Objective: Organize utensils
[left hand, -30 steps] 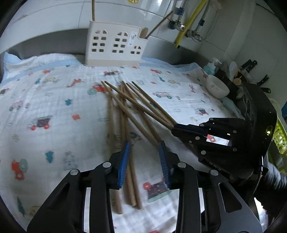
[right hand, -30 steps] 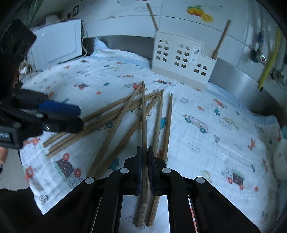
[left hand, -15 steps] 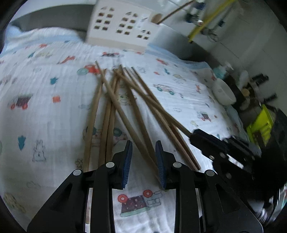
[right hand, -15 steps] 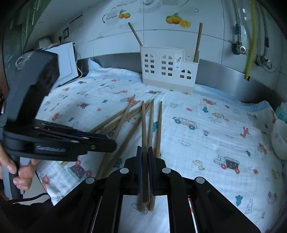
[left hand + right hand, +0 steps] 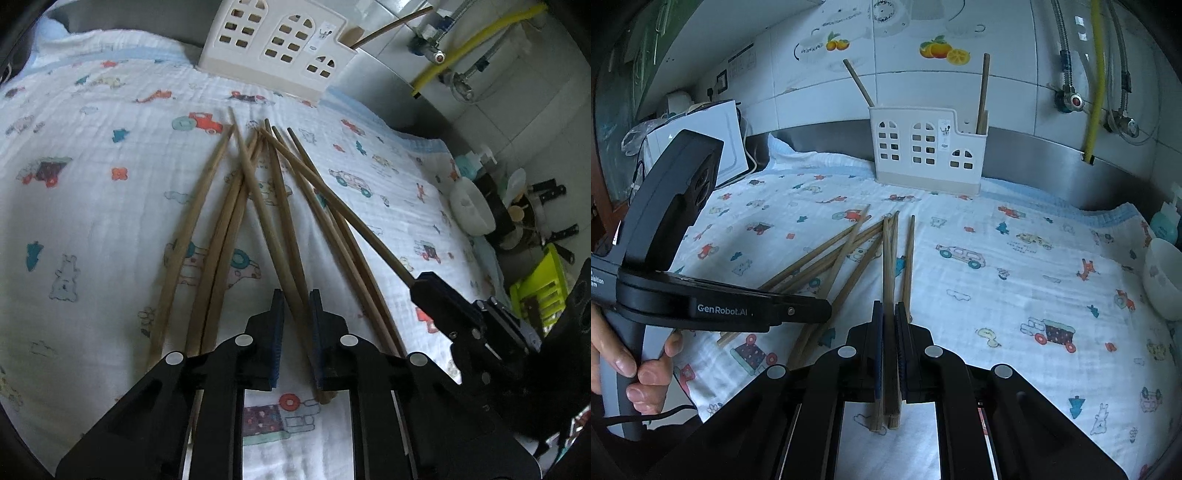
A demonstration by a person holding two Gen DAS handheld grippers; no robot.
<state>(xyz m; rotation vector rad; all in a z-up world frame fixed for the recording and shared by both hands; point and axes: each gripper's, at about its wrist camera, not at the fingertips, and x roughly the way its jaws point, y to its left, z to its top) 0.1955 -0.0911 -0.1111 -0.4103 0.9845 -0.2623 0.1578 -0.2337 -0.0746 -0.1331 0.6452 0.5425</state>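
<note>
The one mark that reads clearly is "GenRobot.AI", in pale letters along the side of the left gripper (image 5: 827, 312), at the lower left of the right wrist view. At the far left edge of that view, a few small white characters sit on the same device, cut off and too small to make out. The white utensil holder (image 5: 927, 147) carries a small sticker on its front, its print too fine to read.

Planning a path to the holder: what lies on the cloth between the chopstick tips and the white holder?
Only bare printed cloth lies between the loose chopsticks and the white holder; the right wrist view shows it best.
</note>
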